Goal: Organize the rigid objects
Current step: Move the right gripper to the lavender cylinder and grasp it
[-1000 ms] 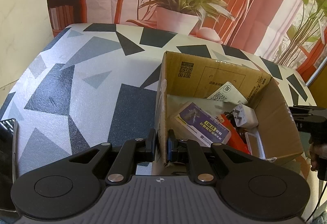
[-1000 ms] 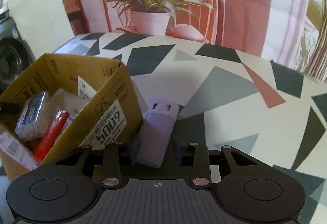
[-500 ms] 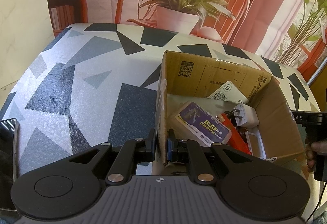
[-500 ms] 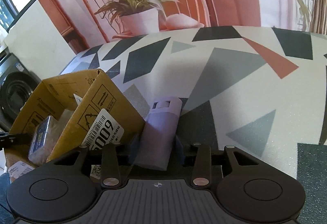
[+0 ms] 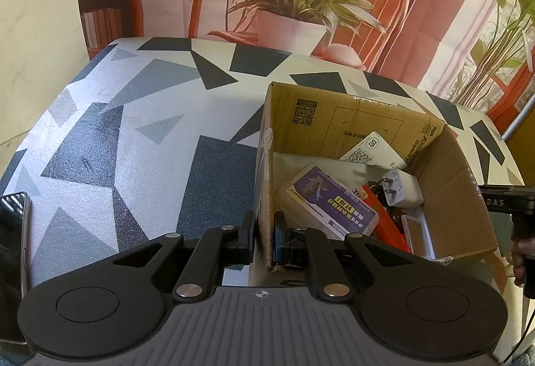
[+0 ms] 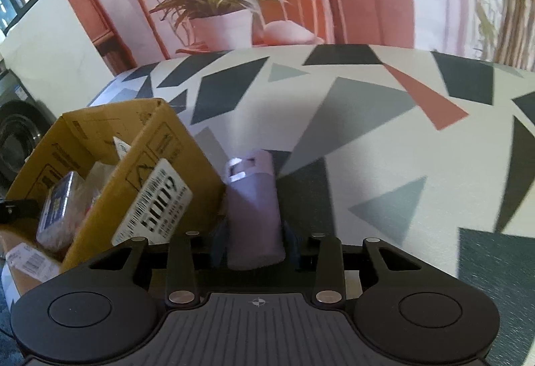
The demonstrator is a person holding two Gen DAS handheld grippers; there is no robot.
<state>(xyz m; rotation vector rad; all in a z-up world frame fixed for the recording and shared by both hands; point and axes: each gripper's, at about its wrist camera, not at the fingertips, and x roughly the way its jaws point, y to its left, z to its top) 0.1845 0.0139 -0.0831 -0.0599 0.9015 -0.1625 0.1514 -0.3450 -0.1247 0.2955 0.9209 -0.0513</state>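
An open cardboard box [image 5: 361,118] stands on the patterned table; it also shows in the right wrist view [image 6: 110,145]. My left gripper [image 5: 264,232] is shut on the box's near left wall, one finger on each side. In the box lie a purple-labelled pack [image 5: 329,199], a white plug adapter [image 5: 401,187], a red item [image 5: 384,215] and a white card [image 5: 371,148]. My right gripper [image 6: 254,239] is shut on a pale lilac cylindrical container [image 6: 254,205], held above the table just right of the box.
A dark phone [image 5: 11,262] lies at the table's left edge. A potted plant [image 5: 294,18] on an orange chair stands behind the table. The right gripper's handle [image 5: 515,202] shows beyond the box's right wall. A washing machine [image 6: 16,132] stands far left.
My right gripper has lifted the lilac container off the table and tilted, with the box now lower left in its view. My left gripper keeps its hold on the box wall.
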